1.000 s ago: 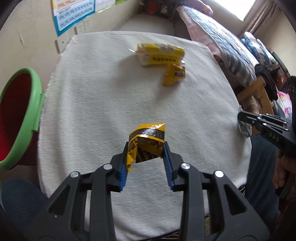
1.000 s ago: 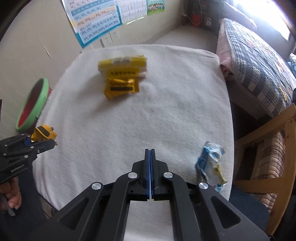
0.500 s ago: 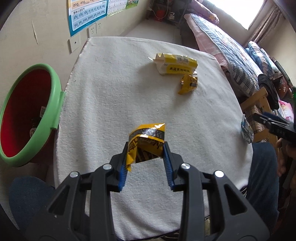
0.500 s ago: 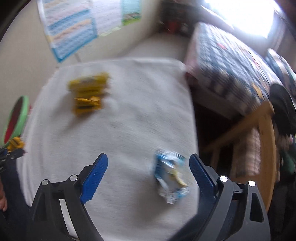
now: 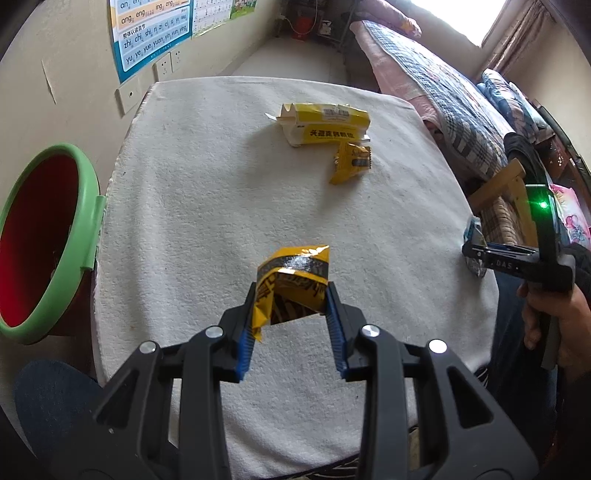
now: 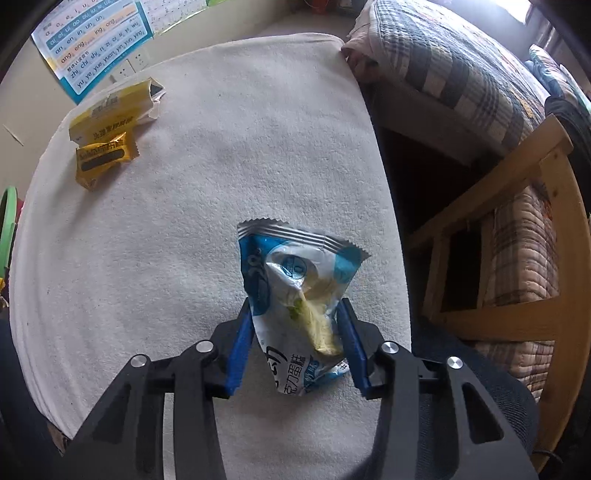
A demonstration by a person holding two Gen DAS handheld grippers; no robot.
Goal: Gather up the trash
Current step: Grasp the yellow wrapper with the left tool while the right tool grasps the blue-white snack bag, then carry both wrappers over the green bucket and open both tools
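Observation:
My left gripper is shut on a crumpled yellow-and-black wrapper and holds it above the white cloth table. My right gripper has its jaws around a blue-and-white snack wrapper lying near the table's right edge; the pads touch its sides. The right gripper also shows in the left wrist view. A yellow carton and a small yellow wrapper lie at the far side of the table. A green-rimmed red bin stands left of the table.
A wall with a poster and sockets runs along the left. A bed with a plaid quilt and a wooden chair stand close to the table's right edge.
My right gripper opened, moved right and down over the blue wrapper, and its jaws have closed in on it. My left gripper rose and drew back with the yellow wrapper; the bin came into fuller view.

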